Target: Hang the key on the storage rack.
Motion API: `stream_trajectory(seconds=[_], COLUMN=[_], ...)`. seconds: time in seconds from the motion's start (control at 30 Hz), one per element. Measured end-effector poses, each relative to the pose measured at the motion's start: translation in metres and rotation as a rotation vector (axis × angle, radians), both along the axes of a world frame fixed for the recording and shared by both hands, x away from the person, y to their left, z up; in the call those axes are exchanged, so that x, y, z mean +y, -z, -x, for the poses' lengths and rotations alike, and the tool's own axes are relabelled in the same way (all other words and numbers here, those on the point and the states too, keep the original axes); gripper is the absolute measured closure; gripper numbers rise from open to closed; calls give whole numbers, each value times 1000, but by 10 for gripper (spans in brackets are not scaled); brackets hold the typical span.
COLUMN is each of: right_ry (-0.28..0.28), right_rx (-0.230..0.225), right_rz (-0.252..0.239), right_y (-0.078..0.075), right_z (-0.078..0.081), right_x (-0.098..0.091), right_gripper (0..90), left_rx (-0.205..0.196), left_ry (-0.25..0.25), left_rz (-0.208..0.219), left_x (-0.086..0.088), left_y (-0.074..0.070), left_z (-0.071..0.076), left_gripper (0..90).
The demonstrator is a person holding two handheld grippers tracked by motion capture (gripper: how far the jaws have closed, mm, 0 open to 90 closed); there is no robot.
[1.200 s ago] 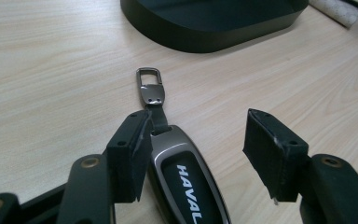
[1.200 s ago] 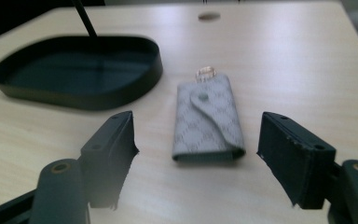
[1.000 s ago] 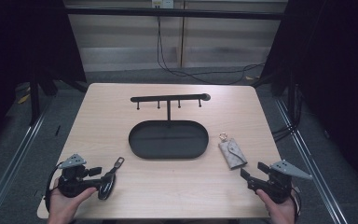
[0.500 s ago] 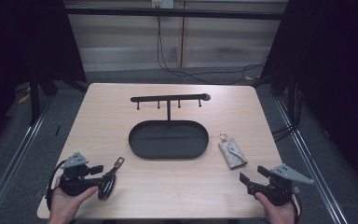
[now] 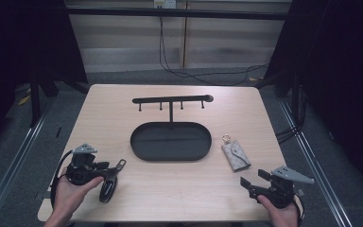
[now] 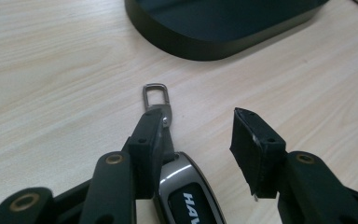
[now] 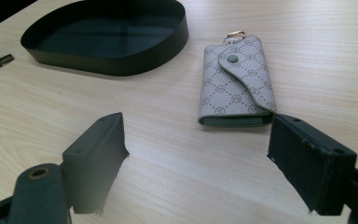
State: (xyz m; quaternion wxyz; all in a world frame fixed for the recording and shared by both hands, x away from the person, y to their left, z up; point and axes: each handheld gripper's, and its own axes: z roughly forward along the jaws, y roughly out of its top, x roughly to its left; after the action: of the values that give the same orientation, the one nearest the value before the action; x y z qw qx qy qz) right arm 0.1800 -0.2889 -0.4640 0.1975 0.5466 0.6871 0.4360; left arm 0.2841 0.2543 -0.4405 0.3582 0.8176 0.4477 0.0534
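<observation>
Key fob [image 6: 186, 196]: lies on the desk [image 5: 123, 113] between the jaws of the left hand-held gripper [image 6: 198, 135], which have just been closing; one jaw at its metal clip [image 6: 156, 97], the other apart.
Right hand-held gripper [image 7: 196, 154]: jaws wide apart, nothing clamped.
Key pouch [image 7: 235, 81]: just ahead of the right jaws.
Tray [image 5: 171, 142]: beyond both.

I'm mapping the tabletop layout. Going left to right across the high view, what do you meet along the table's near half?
left gripper over the car key fob → black oval tray → grey key pouch → right gripper
</observation>
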Motion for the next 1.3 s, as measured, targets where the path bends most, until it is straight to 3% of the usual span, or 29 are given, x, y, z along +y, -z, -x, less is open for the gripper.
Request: stream_trajectory(seconds=[0.13,0.2,0.23,0.47,0.57,0.67,0.73,0.87,1.03,1.13,1.3], right_ry=[-6,-9,-10,-22,-25,-26,-31,-36,-46,-44,-45], right_rx=[4,4,4,15,20,24,27,28,34,39,43], right_rz=[-1,0,1,4,2,3,3,4,7,5,7], right_y=[0,0,0,0,1,1,1,1,2,2,2], right_z=[-1,0,0,-1,-1,-2,-2,-3,-4,-4,-4], right_x=[0,1,1,2,1,1,2,2,3,2,3], right_gripper=[185,185,185,185,185,185,185,186,190,190,192], left_rx=[15,32,33,109,123,133,144,194,229,225,255], left_ry=[0,-35,-17,13,13,20,-1,24,35,38,76], left_rz=[-37,-68,-91,-123,-166,-177,-208,-254,-274,-283,-310], left_x=[-8,-12,-15,-21,-23,-25,-30,-35,-37,-40,-46], left_y=[-4,-8,-9,-7,-6,-6,-4,1,-2,-4,0], left_z=[-9,-14,-16,-27,-30,-33,-34,-40,-47,-49,-56], left_gripper=[545,532,515,524,522,512,479,492,487,492,522])
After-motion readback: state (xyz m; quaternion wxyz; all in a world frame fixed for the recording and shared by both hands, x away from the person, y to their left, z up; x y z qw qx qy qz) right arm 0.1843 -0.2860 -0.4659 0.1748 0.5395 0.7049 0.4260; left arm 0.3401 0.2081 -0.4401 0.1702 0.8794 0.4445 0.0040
